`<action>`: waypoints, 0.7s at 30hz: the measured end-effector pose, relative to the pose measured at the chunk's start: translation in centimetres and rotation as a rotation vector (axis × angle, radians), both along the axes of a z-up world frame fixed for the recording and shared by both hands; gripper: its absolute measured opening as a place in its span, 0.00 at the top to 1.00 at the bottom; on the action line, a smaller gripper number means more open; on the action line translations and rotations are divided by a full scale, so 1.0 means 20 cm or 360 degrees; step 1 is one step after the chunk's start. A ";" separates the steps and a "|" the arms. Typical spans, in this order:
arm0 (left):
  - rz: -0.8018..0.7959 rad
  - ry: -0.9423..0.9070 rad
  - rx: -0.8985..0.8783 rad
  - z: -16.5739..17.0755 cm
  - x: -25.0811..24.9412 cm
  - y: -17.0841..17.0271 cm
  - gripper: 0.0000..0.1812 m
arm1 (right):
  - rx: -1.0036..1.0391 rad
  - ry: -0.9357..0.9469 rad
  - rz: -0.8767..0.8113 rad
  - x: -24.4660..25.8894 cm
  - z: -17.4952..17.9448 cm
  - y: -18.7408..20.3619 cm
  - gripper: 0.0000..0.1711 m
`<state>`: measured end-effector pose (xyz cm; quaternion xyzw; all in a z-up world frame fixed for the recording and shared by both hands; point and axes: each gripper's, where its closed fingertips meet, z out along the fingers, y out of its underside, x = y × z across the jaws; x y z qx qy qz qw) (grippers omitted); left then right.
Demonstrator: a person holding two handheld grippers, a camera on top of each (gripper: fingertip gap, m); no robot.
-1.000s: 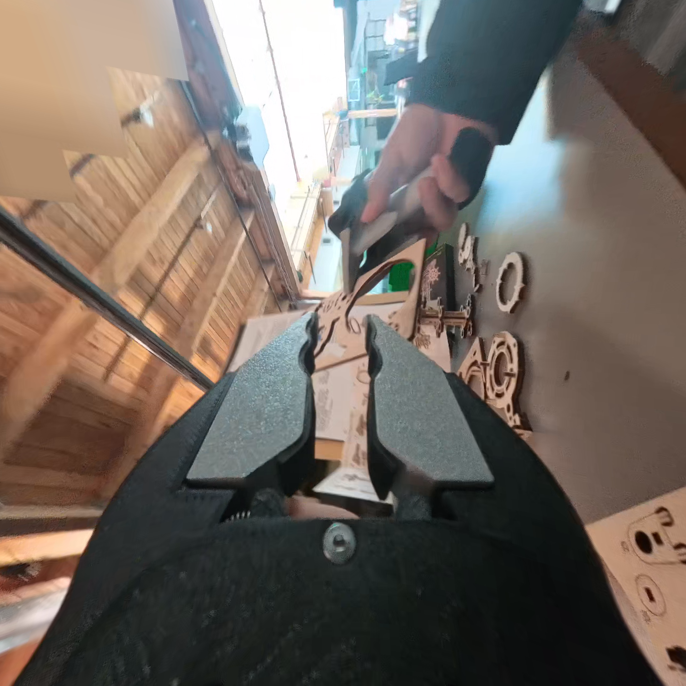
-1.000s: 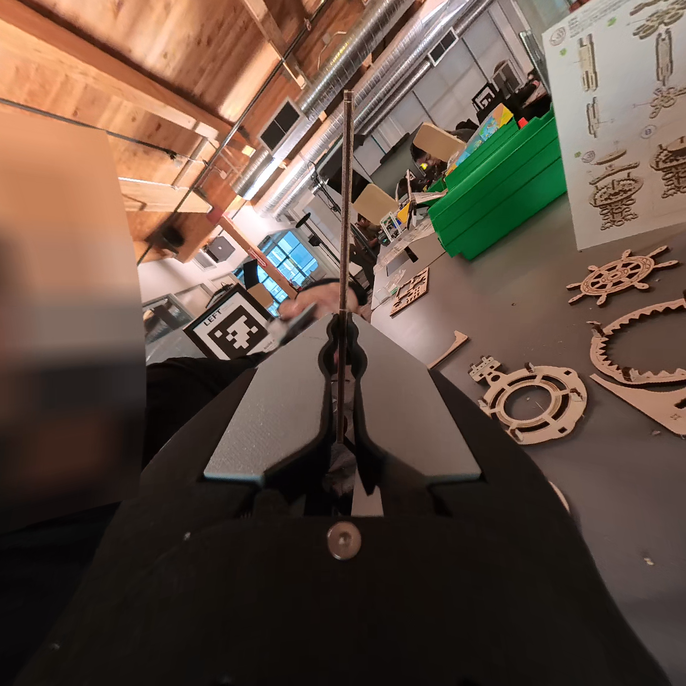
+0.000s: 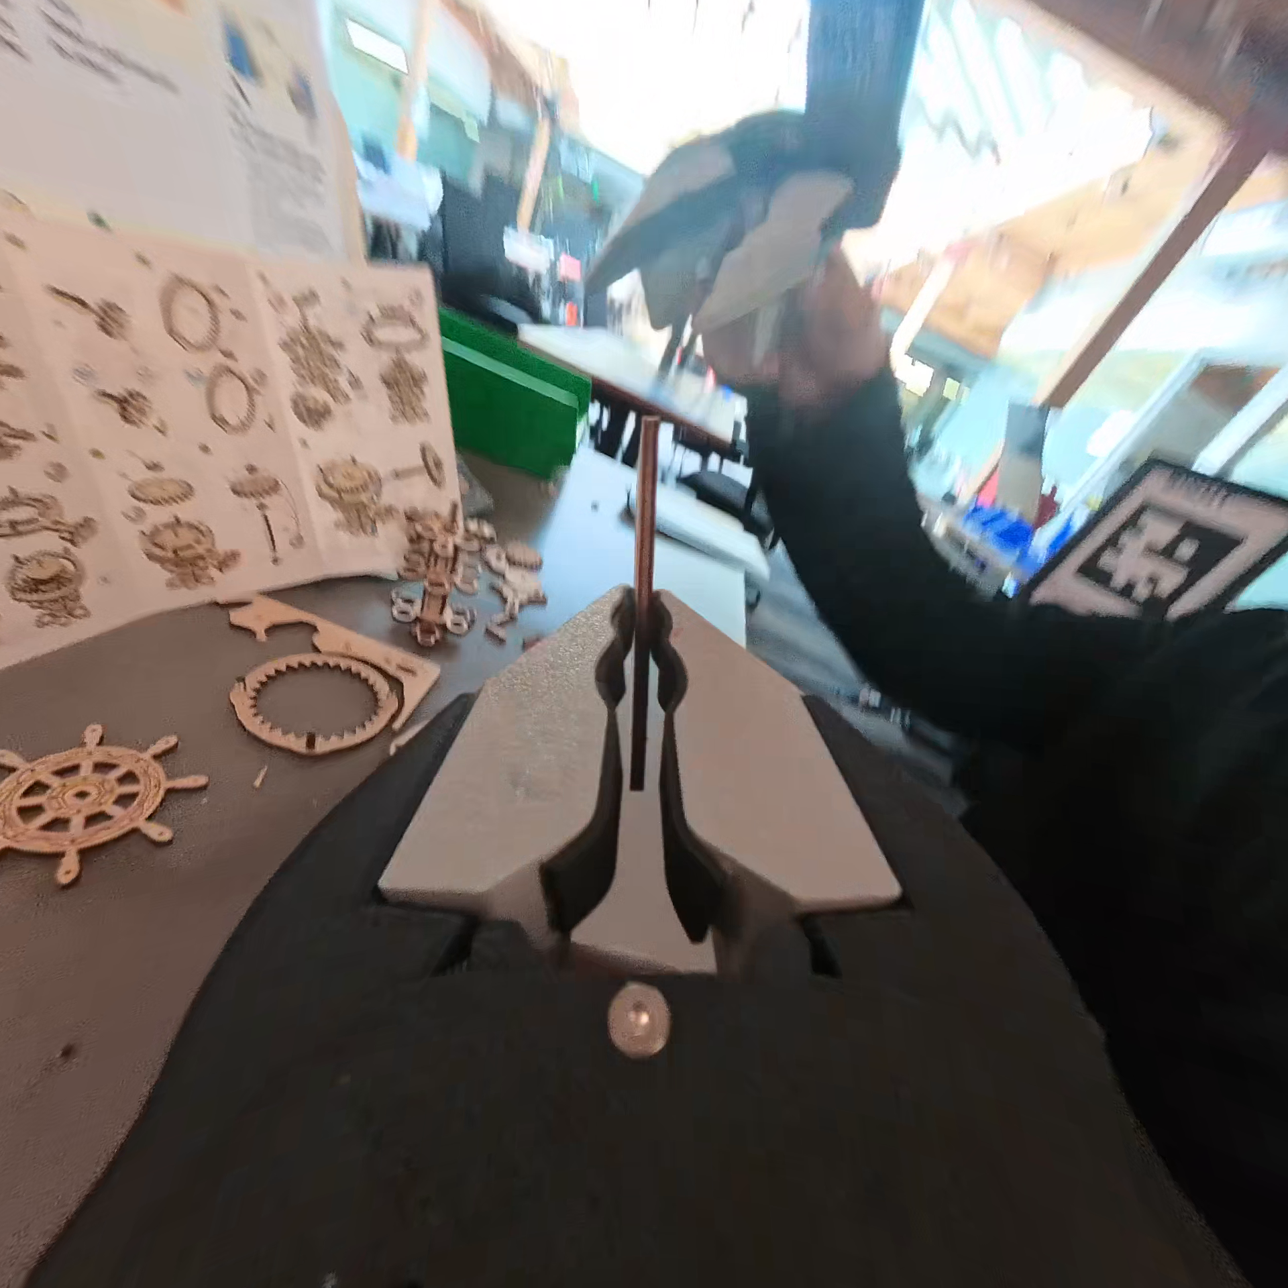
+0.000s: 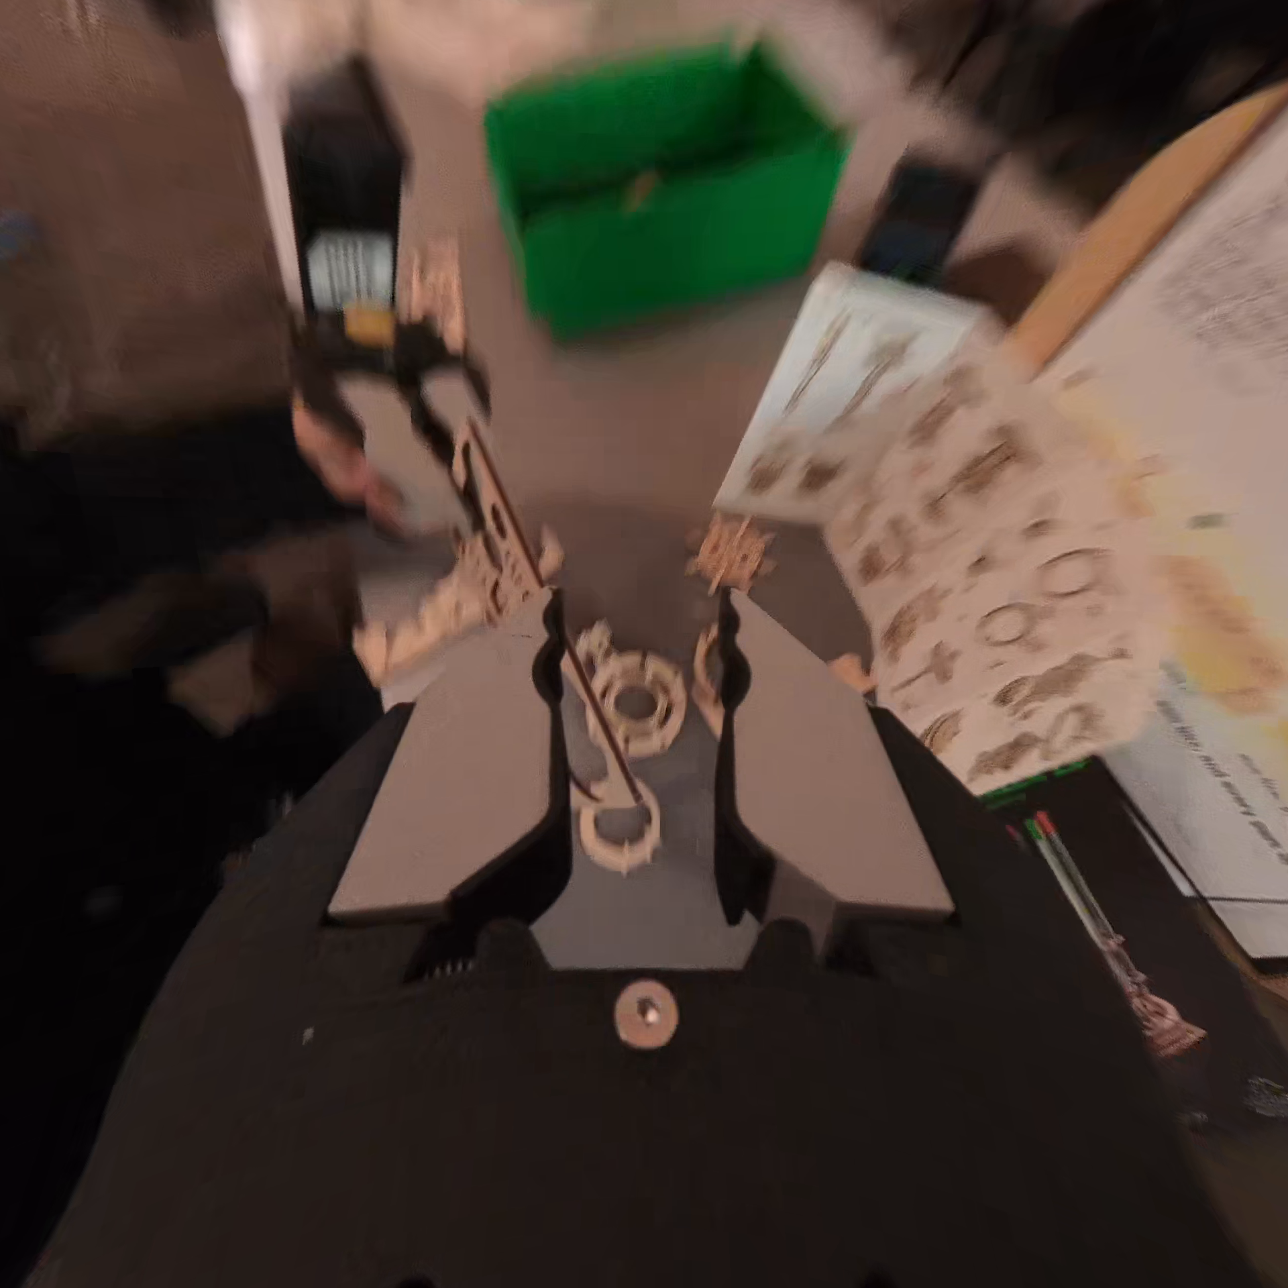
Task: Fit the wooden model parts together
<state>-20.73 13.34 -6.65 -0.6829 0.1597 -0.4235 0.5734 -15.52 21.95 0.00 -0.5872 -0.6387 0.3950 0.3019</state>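
Plywood, thin and laser-cut, is what your left gripper [image 3: 642,613] has: its fingers are pinched narrow on a flat wooden piece [image 3: 645,557] seen edge-on, standing up toward twelve o'clock past the fingertips. Only the edge shows in the left wrist view, so you cannot read the piece's outline there. Your right gripper [image 4: 638,603] has its fingers spread wide and clamps nothing. In the right wrist view a flat part slants across that gap from eleven o'clock, close along the left finger; whether it touches the pad is lost in blur.

Expect these parts to be light and stiff across the face, yet brittle at the teeth and slim necks. Take hold on a broad solid area, away from the cut-outs, and press tabs in straight, not twisted.

Below the open fingers, small ring-shaped parts [image 4: 631,704] lie on the grey table [image 3: 139,976]. At nine o'clock in the left wrist view sit a ship's wheel [image 3: 80,798] and, beyond it, a toothed ring [image 3: 315,704]. Farther off, at ten o'clock, an instruction sheet [image 3: 209,432] stands upright, with a cluster of small parts at its foot and a green bin [image 3: 512,404] behind.

Heavy motion blur smears the right wrist view. Which slot and tab should meet cannot be made out.
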 end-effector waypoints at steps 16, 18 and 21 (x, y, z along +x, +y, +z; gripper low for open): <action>0.0375 -0.0770 0.0382 0.22 -0.24 0.07 1.00 | -0.1048 0.0680 0.0072 -0.14 -0.27 -0.06 0.72; 0.0383 -0.0732 0.0370 0.20 -0.22 0.08 1.00 | -0.1081 0.0740 0.0138 -0.16 -0.24 -0.06 0.89; 0.0382 -0.0635 0.0353 0.17 -0.19 0.08 1.00 | -0.1086 0.0835 0.0189 -0.17 -0.18 -0.04 0.98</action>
